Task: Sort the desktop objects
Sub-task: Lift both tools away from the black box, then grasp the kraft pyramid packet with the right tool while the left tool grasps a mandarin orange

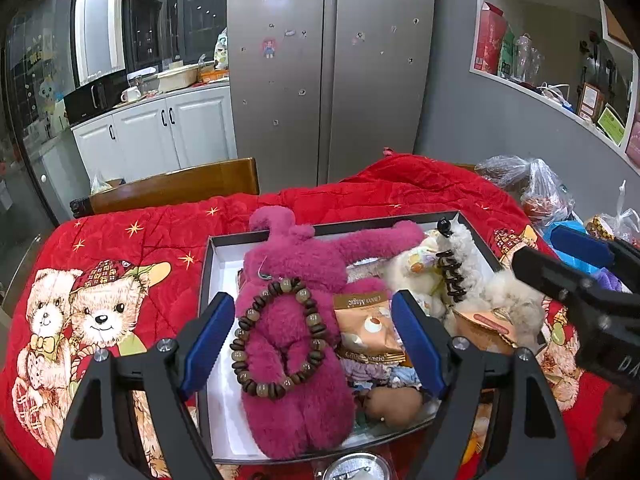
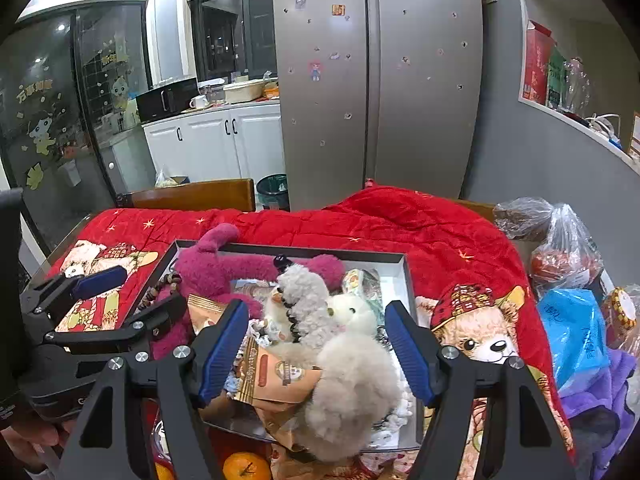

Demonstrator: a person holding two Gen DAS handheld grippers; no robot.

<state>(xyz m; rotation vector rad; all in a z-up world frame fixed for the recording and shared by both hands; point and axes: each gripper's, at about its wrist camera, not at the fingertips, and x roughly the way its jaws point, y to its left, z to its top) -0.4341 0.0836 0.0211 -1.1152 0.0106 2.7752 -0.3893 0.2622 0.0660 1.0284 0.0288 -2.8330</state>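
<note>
An open box [image 1: 206, 264] on a red quilt holds a magenta plush toy [image 1: 296, 412] with a wooden bead bracelet [image 1: 241, 334] lying on it. Beside it lie a brown snack packet [image 1: 368, 332], a black hair claw [image 1: 450, 276] and a cream fluffy plush [image 1: 512, 296]. My left gripper [image 1: 312, 340] hovers open above the magenta plush and bracelet, pads clear of them. My right gripper [image 2: 316, 346] is open over the cream plush [image 2: 352, 384] and another snack packet [image 2: 276, 376]; nothing is pinched. Each gripper shows in the other's view, the right gripper [image 1: 536, 246] and the left gripper [image 2: 154, 288].
Plastic bags [image 2: 568, 248], a blue bag [image 2: 572, 332] and purple cloth [image 2: 608, 392] crowd the right side. A tangerine [image 2: 246, 466] lies by the box's near edge. A wooden chair back [image 2: 192, 196] stands behind the quilt [image 2: 400, 232]. A hand [image 2: 28, 440] shows at bottom left.
</note>
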